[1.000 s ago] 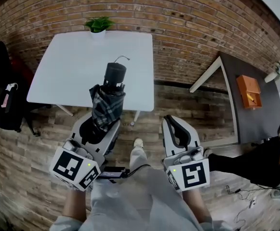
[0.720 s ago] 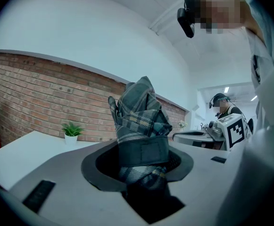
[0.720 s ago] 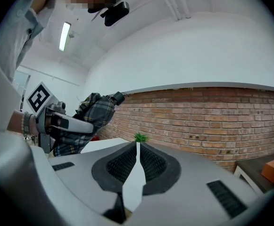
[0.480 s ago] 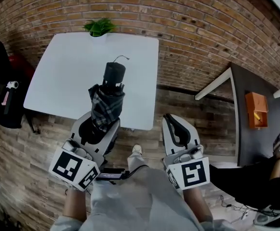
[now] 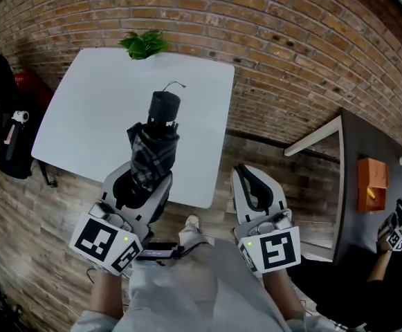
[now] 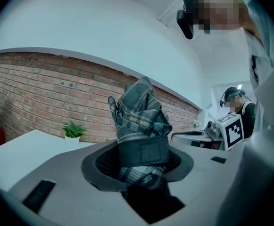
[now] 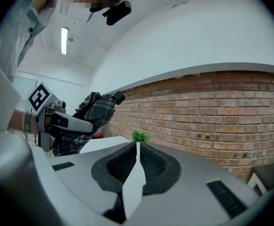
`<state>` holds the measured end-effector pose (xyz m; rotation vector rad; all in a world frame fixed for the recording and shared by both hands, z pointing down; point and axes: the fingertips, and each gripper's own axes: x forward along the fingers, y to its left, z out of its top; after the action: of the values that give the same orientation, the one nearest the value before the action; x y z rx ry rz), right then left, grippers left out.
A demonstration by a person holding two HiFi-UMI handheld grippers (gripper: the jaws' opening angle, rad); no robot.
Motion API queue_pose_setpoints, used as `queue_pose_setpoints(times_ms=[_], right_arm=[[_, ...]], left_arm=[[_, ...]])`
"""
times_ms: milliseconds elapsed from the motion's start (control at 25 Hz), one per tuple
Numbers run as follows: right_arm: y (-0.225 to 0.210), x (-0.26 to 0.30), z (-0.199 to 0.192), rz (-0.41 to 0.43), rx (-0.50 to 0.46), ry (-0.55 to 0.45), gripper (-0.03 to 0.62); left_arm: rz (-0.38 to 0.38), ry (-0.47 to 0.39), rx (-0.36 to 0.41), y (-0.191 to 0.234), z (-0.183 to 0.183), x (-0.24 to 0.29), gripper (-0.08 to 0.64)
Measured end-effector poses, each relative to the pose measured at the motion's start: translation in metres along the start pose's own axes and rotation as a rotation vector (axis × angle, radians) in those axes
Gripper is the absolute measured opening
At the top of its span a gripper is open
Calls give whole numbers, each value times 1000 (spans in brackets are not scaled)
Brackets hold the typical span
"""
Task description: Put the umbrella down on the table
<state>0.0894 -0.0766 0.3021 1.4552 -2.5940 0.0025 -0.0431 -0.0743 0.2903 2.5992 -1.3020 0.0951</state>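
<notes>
Gripping the folded plaid umbrella (image 5: 153, 140) by its canopy, the left tongs (image 5: 147, 178) were found clenched on the fabric. In the left gripper view the closure strap (image 6: 144, 149) was seen lying across the bundle between the jaws. The umbrella was held off the white desk (image 5: 83, 116), its black handle (image 5: 165, 108) directed away from the person. In the head view the handle was seen against the desk's near half, and a thin cord (image 5: 175, 84) was noted at the handle's end. The right tongs (image 5: 243, 173) were recorded beside the left, apart from the umbrella, with the jaws drawn together to a narrow slit and nothing held. A small potted plant (image 5: 145, 43) was observed at the desk's far edge, against the brick wall (image 5: 290, 33). Wooden flooring (image 5: 21, 241) was noted beneath. A black bag (image 5: 7, 151) was seen left of the desk. A dark desk (image 5: 377, 144) bearing an orange box (image 5: 371, 185) was recorded at the right, where a second person (image 5: 387, 261) was partly visible.
</notes>
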Motion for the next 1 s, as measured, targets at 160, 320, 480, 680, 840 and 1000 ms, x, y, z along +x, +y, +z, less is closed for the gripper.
queue_pose_setpoints(times_ms=[160, 320, 480, 680, 840, 1000], right_arm=[[-20, 8, 1, 11, 6, 1, 52], [-32, 13, 0, 16, 11, 3, 52], [-32, 13, -2, 17, 8, 1, 52], [-34, 15, 3, 5, 7, -7, 52], [-34, 19, 4, 2, 6, -8, 52], [-34, 23, 4, 4, 9, -6, 52]], left_arm=[[15, 17, 1, 2, 4, 19, 207], [21, 22, 1, 3, 9, 34, 207], [23, 21, 8, 5, 7, 36, 207], [12, 23, 12, 5, 8, 40, 207], [7, 31, 20, 7, 9, 42, 207], [6, 40, 23, 11, 9, 46, 207]])
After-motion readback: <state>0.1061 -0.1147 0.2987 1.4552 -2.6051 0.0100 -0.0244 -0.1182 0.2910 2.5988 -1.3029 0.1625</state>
